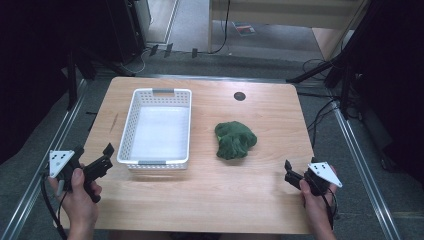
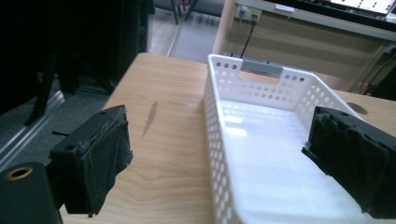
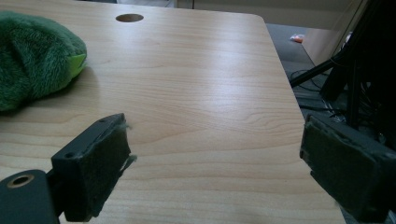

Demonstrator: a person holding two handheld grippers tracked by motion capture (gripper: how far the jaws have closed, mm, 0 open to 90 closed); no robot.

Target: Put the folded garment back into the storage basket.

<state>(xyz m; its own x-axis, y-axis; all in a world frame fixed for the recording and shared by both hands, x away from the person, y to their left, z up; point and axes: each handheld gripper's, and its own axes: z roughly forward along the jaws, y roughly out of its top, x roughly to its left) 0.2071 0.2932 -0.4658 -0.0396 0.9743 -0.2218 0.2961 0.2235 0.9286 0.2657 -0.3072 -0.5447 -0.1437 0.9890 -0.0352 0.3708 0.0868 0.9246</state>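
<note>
High view
- Table: a wooden top with a white basket left of centre and a green soft toy lying on the bare wood to the right of it, apart from the basket.
- Basket: nothing lies in it.
- Left gripper: held over the near left corner, just beside the basket's near left corner, jaws apart, nothing between them.
- Right gripper: held at the near right edge, near the toy but not touching it; here I cannot tell how the jaws stand.

Left gripper view
- Jaws: wide apart and empty, one over the bare wood, the other over the basket.
- Basket floor: plain white, bare.

Right gripper view
- Jaws: wide apart, nothing held.
- Soft toy: at the far left, ahead and to the side of the jaws, resting on the table.

Step in hand
- Judgement: the start of a pick; the toy looks meant for the basket, and neither gripper is on it yet.

Next move
- Judgement: the right gripper is the closer one. It needs to swing towards the toy, come down with the jaws around the plush and close on a good fold, since soft fur can slip from a shallow pinch.
</note>
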